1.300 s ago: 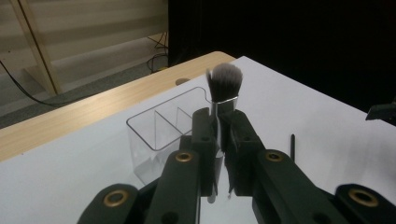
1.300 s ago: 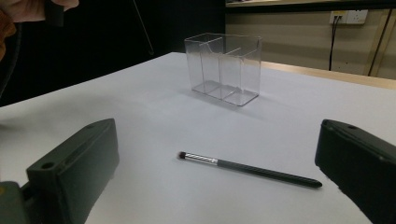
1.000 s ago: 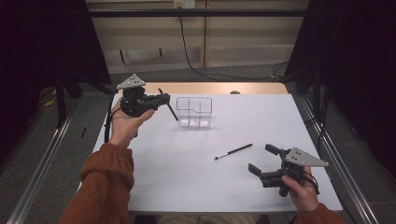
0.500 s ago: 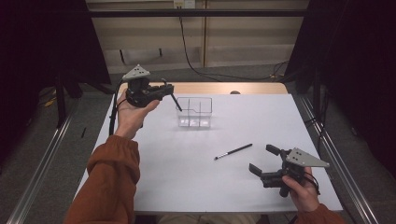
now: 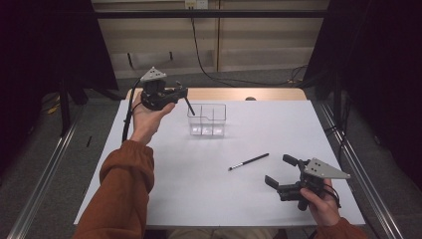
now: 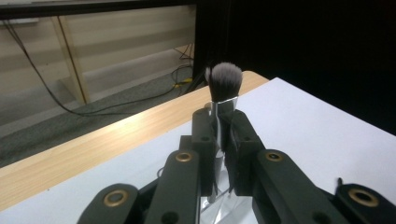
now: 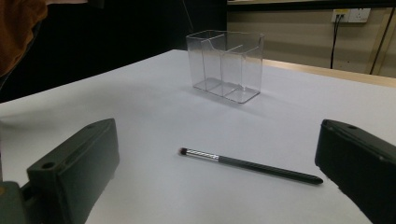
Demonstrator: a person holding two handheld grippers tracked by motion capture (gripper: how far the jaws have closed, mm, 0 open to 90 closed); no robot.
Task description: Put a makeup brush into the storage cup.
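- The white table [image 5: 199, 199] carries a clear organizer [image 5: 207, 119].
- Your left gripper [image 5: 185, 99] grasps a fluffy brush [image 6: 224, 84] beside it.
- Your right gripper [image 5: 281, 172] rests released near a thin brush [image 5: 249, 162].

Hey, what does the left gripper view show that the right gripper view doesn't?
Left gripper view: the left gripper shut on a makeup brush, its fluffy white-tipped head sticking up above the jaws, and the table's wooden edge behind.

Right gripper view: the right gripper with jaws wide open, a thin brush lying flat on the table between them, and farther off a clear organizer standing upright, its compartments empty.

Both: the white tabletop, a beige wall and dark surroundings.
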